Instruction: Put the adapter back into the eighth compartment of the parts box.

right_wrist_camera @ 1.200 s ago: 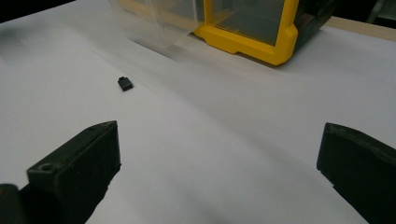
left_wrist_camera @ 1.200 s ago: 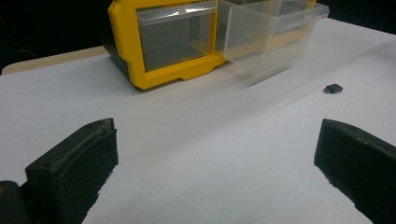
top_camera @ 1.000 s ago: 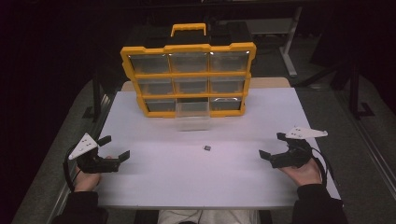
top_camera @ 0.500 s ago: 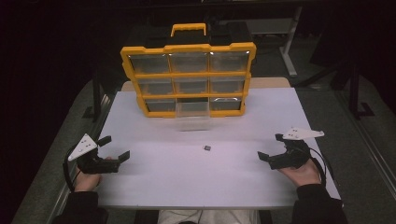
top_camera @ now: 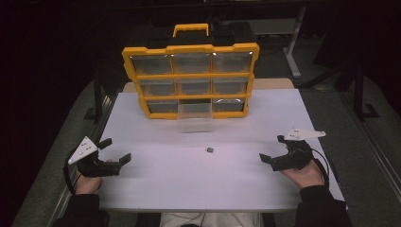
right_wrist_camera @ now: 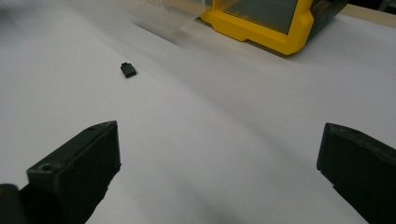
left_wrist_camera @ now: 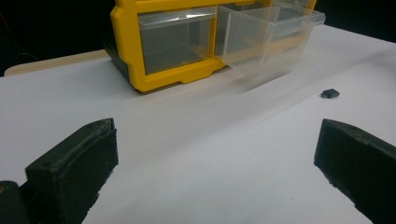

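A yellow organiser (top_camera: 191, 48) with clear drawers stands upright at the back of the white table (top_camera: 156, 189). Its bottom middle drawer (top_camera: 195, 120) is pulled out over the table. A small black part (top_camera: 209, 150) lies alone on the table in front of that drawer. My left gripper (top_camera: 116, 149) rests at the table's left edge, open and holding nothing. At the right side, my right gripper (top_camera: 271, 148) is open and holds nothing too. The left gripper view shows the part (left_wrist_camera: 329, 93) ahead to the right of the open jaws. In the right gripper view the part (right_wrist_camera: 128, 70) lies ahead to the left.
A dark floor and metal stand legs (top_camera: 293, 52) surround the table. The pulled-out drawer (left_wrist_camera: 271, 32) juts from the organiser (left_wrist_camera: 126, 46) and looks empty. A wide stretch of bare white table lies between the two grippers.
The right hand and its gripper have drifted slightly toward the near edge and inward. The left gripper, the part and the organiser have not visibly moved.
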A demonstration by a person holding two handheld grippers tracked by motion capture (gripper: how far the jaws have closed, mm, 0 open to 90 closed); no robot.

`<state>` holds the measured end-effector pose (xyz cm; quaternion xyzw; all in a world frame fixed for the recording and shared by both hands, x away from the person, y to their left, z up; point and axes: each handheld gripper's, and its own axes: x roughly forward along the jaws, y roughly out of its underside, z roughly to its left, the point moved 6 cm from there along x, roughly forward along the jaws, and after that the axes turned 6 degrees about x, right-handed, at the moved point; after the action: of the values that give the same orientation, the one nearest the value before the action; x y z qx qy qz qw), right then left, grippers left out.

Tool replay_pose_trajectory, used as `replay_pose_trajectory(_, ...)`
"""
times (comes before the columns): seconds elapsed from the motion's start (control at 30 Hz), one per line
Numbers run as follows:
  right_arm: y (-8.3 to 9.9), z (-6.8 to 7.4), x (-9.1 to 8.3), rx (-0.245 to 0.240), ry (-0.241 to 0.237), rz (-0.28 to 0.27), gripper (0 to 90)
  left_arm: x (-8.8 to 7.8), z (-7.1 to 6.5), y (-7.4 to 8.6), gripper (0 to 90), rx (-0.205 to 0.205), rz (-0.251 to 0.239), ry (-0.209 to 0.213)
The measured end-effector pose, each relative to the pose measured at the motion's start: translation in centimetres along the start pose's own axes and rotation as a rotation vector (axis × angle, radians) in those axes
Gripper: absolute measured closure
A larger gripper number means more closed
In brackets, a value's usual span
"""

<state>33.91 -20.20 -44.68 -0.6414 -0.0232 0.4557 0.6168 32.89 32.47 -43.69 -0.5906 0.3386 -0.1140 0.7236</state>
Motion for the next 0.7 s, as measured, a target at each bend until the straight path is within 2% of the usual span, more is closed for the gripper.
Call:
replay_pose_trajectory(0.13,-0.2,0.0,0.0,0.005,-0.005,0.003,0.0,0.1,-0.1,0.0,0.0,0.007,0.007,0.004)
replay_pose_trajectory(0.4,-1.4,0.8,0.2,-0.040,-0.017,0.019,0.0,0.1,-0.1,0.1,0.0,-0.001,0.015,0.004)
replay_pose_trajectory(0.7,-2.7,1.4,0.4,-0.069,-0.033,0.043,0.0,0.0,0.0,0.1,0.0,-0.011,0.020,0.000)
